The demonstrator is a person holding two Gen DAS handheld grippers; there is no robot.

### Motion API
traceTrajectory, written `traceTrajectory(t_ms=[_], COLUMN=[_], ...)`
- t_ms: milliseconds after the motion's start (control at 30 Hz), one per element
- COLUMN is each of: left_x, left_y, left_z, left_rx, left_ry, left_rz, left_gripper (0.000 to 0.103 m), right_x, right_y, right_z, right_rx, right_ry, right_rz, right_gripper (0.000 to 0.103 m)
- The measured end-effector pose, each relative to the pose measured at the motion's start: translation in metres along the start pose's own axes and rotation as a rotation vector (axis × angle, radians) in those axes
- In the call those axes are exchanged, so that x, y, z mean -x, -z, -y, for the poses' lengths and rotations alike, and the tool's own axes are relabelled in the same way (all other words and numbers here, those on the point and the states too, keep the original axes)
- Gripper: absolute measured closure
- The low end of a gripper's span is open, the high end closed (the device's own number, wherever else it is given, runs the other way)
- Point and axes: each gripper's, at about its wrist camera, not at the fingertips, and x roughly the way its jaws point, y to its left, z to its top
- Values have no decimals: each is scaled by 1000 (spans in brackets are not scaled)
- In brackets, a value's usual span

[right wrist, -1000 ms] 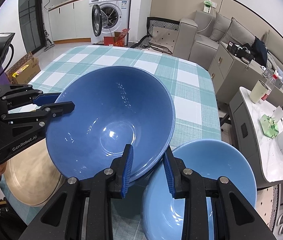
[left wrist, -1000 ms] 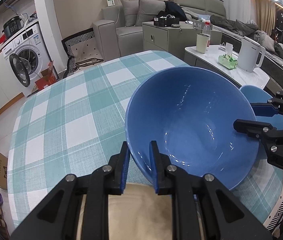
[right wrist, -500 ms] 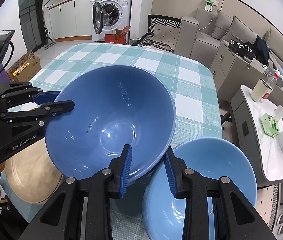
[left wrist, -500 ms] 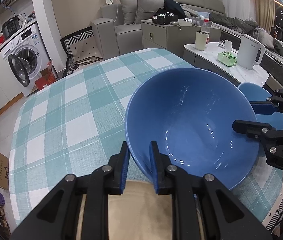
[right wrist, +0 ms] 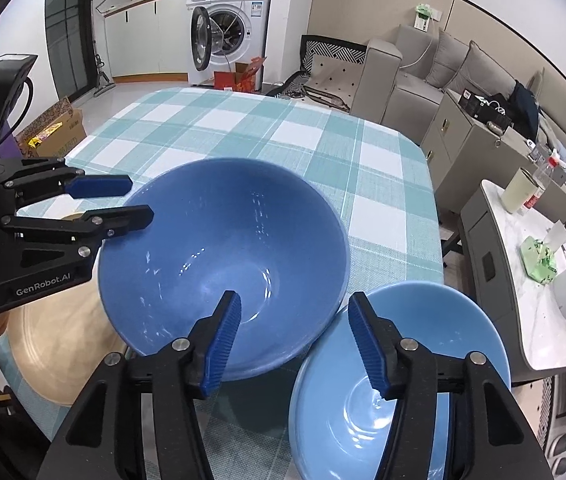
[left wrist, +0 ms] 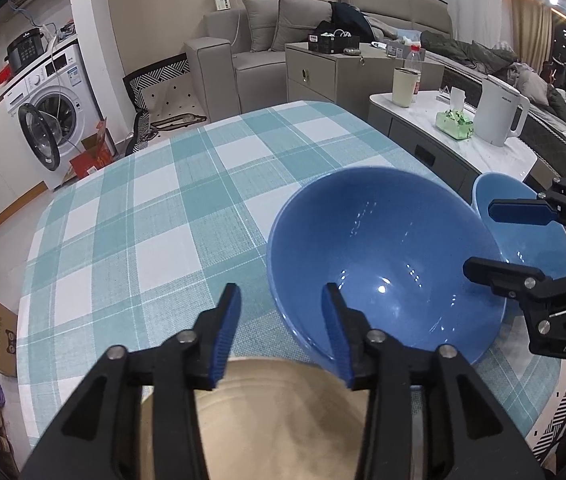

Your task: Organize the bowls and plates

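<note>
A large dark blue bowl (left wrist: 383, 256) (right wrist: 223, 260) sits upright on the checked tablecloth (left wrist: 163, 208). My left gripper (left wrist: 281, 332) is open, its jaws straddling the bowl's near rim without gripping. My right gripper (right wrist: 297, 340) is open too, one jaw inside the bowl, one outside. A lighter blue bowl (right wrist: 399, 380) (left wrist: 523, 232) rests to the right of the dark bowl. A beige plate (left wrist: 275, 420) (right wrist: 63, 344) lies at the table's near edge, left of the dark bowl, under my left gripper.
The far half of the tablecloth (right wrist: 263, 128) bears nothing. A side table with a white kettle (left wrist: 499, 112), a cup and a green tissue pack stands to the right. A washing machine (right wrist: 227, 28) and a sofa (left wrist: 251, 52) stand beyond the table.
Both grippers have opened and let go of the dark blue bowl, which now sits lower, resting on the cloth. The light blue bowl and the plate have not moved.
</note>
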Motion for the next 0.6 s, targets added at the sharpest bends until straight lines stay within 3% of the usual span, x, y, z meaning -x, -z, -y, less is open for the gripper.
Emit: traceTrajectory(t_ms=[100, 267, 300, 400, 600], left_x=[5, 15, 17, 25, 41], left_y=[-2, -4, -4, -4, -7], left_z=[-3, -5, -5, -3, 2], left_rx=[13, 18, 19, 22, 18], left_ry=[10, 31, 36, 42, 89], left_rz=[8, 34, 40, 64, 117], left_gripper=[52, 48, 44, 11, 0], right_x=[6, 22, 26, 38, 60], right_y=[-1, 0, 1, 8, 28], right_z=[0, 8, 11, 22, 39], right_rx=[-6, -74, -100, -199, -327], right_ry=[-1, -21, -24, -45, -48], right_rz=[16, 75, 94, 147, 202], right_gripper=[40, 19, 18, 8, 2])
